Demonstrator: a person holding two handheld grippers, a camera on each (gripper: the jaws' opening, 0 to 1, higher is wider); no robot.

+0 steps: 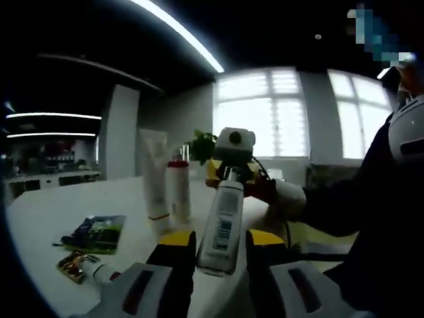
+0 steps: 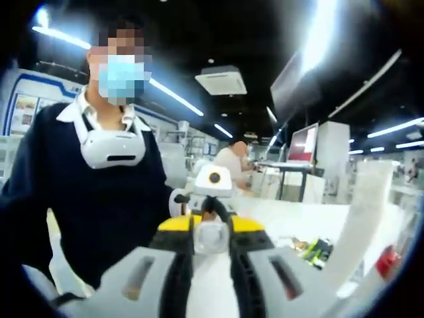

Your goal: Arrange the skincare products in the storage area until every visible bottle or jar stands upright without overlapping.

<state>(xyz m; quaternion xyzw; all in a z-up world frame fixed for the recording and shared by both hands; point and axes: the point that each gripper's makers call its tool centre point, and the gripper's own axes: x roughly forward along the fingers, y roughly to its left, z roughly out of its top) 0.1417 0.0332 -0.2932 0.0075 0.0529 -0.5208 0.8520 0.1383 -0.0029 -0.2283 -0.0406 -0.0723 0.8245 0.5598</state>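
A person in a dark top (image 2: 93, 199) fills the left half of the right gripper view. In the left gripper view the white table (image 1: 59, 218) spreads across the lower left of the frame. On it, just left of centre, a tall white tube (image 1: 154, 179) stands upright, with a shorter white bottle with a red collar (image 1: 177, 189) upright just beside it on the right.

At bottom centre the left gripper (image 1: 220, 255) pinches the base of a white bottle (image 1: 224, 222), which tilts with its top toward the right gripper (image 1: 233, 173), whose jaws close on that top. In the right gripper view the right gripper (image 2: 210, 242) clamps the bottle's end at centre.

A dark green sachet (image 1: 96, 233) lies flat at lower left, and a small gold packet (image 1: 71, 265) lies below it.
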